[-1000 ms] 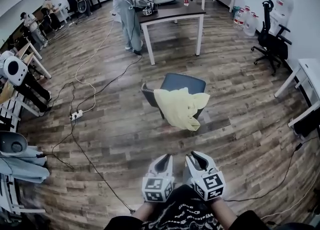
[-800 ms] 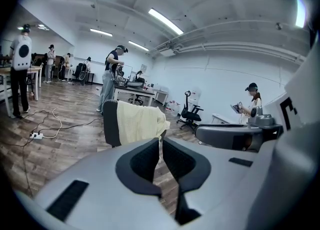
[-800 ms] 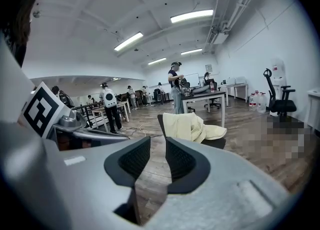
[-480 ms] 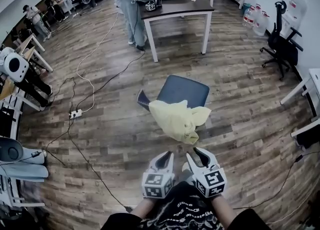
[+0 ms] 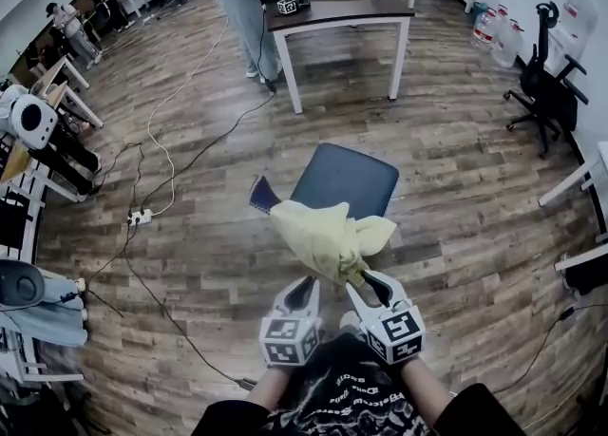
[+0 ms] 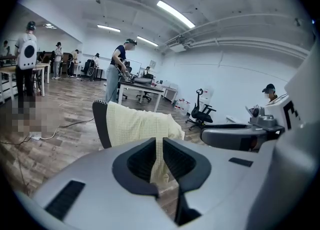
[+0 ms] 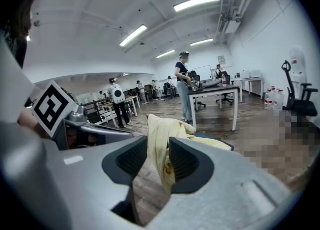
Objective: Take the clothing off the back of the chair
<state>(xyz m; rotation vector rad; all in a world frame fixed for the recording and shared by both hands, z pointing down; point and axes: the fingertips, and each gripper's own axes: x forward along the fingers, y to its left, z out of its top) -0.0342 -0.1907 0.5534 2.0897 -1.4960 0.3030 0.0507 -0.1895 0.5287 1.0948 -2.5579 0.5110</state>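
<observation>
Open-plan lab office: desk [image 5: 353, 10], swivel chair [image 5: 555, 92], floor cables [image 5: 173, 178].

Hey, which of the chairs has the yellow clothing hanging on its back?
The armless dark-seated chair in mid-floor, with yellow clothing draped over its back; the black office chair by the right wall looks bare.

Head cam: up high, looks steeply down; left gripper [image 5: 304, 284] & right gripper [image 5: 365, 282] at its near edge. 2 gripper cams: low, face fwd over own jaws. All 3 share chair [image 5: 347, 178] w/ yellow cloth [image 5: 323, 239], close ahead.
</observation>
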